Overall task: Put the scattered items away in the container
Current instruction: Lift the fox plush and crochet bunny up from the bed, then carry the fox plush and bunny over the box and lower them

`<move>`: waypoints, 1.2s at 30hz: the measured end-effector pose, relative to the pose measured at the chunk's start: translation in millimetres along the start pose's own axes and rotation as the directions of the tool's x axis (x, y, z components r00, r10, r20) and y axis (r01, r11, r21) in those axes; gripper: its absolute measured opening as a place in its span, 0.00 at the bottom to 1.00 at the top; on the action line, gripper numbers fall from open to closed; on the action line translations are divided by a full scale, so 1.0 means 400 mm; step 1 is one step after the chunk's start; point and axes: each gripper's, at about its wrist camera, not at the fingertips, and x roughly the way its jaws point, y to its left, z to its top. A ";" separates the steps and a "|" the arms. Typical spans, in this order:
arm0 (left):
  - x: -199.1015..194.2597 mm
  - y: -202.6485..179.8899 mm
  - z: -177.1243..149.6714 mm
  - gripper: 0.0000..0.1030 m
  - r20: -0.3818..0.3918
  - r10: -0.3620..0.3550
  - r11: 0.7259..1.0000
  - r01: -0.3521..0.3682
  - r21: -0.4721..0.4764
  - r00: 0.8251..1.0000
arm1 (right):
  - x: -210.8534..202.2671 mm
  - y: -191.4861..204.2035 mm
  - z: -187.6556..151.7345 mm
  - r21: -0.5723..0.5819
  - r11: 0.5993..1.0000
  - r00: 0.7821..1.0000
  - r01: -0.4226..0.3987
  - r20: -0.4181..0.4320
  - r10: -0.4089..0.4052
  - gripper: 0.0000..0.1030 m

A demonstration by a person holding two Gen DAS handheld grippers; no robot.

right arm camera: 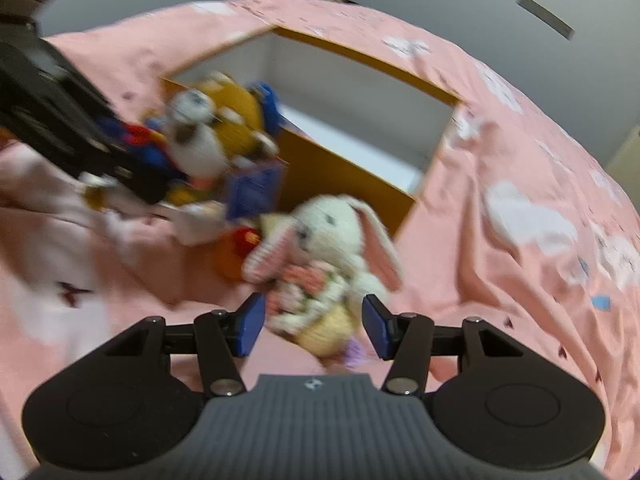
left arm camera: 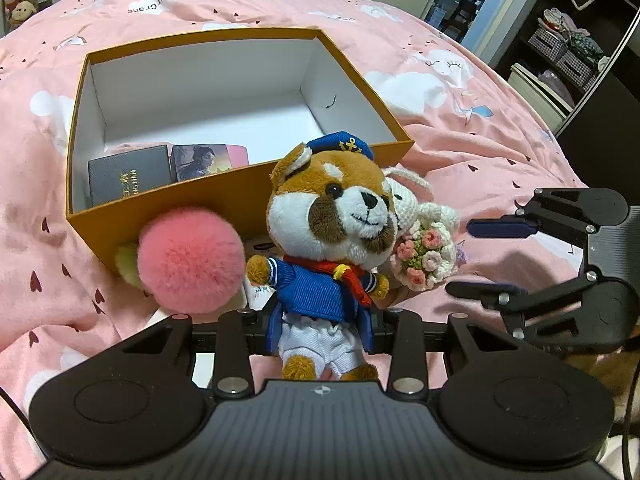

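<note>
Nearest to you, in the left wrist view, your left gripper (left arm camera: 320,330) is clenched on the sailor dog plush (left arm camera: 332,240), its blue pads pressed against the toy's white trousers and hips. The plush sits upright between the fingers, facing you, raised in front of the near wall of the orange box (left arm camera: 224,196); it is not yet inside.

Just beside it on the left, a pink pompom (left arm camera: 191,260) lies on the pink bedspread (left arm camera: 500,152), touching or nearly touching the box's near outer wall. To the plush's right, a crocheted white rabbit (right arm camera: 336,240) holding a knitted bouquet also lies on the bedspread. Your right gripper (right arm camera: 314,326) has its jaws spread wide, one on each side of the rabbit's lower body, not closed on it; this view is blurred.

Farther on, the box stands open on the bed. Inside, against its near wall, are a dark booklet (left arm camera: 129,174), a picture card box (left arm camera: 199,161) and something pink behind them. Most of its white floor is bare.

By my judgement the task is partly done: a few items are in, while the plush, rabbit and pompom remain outside.
</note>
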 end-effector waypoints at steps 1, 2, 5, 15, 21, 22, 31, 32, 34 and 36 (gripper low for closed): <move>0.002 -0.001 -0.002 0.41 0.000 -0.004 1.000 0.004 -0.001 1.000 | 0.001 0.006 0.004 -0.006 1.000 1.000 -0.015 0.000 0.015 0.55; 0.004 -0.002 -0.005 0.41 -0.001 -0.008 1.000 0.008 -0.002 1.000 | 0.010 0.013 0.006 -0.013 1.000 1.000 -0.016 -0.009 0.016 0.57; 0.004 -0.003 -0.012 0.41 -0.004 -0.014 1.000 0.013 -0.004 1.000 | 0.063 0.030 0.003 -0.049 0.998 0.997 0.039 -0.059 -0.042 0.59; 0.000 -0.001 -0.020 0.41 0.002 -0.001 1.000 0.001 -0.009 1.000 | 0.205 -0.032 -0.015 0.036 0.991 0.982 0.128 -0.148 -0.121 0.58; -0.005 -0.020 -0.025 0.41 0.018 -0.002 1.000 0.002 0.002 1.000 | 0.148 -0.055 -0.024 0.098 0.991 0.992 0.090 -0.101 -0.080 0.51; -0.007 -0.027 -0.025 0.41 0.024 -0.003 1.000 0.002 0.009 1.000 | 0.131 -0.057 -0.024 0.099 0.992 0.993 0.083 -0.091 -0.074 0.50; -0.058 -0.056 0.008 0.41 0.112 -0.025 0.999 0.028 -0.019 0.993 | -0.044 -0.102 0.013 0.153 0.988 0.998 0.025 0.055 -0.033 0.50; -0.064 -0.056 0.016 0.41 0.124 -0.028 0.999 0.032 -0.026 0.992 | -0.064 -0.109 0.022 0.169 0.985 0.996 0.014 0.080 -0.028 0.50; -0.075 -0.053 0.036 0.41 0.159 -0.032 0.998 0.040 -0.048 0.987 | -0.092 -0.126 0.045 0.202 0.979 0.991 -0.002 0.132 -0.025 0.50; -0.080 -0.047 0.054 0.41 0.198 -0.023 0.997 0.038 -0.073 0.980 | -0.106 -0.142 0.064 0.227 0.974 0.985 -0.010 0.171 -0.030 0.50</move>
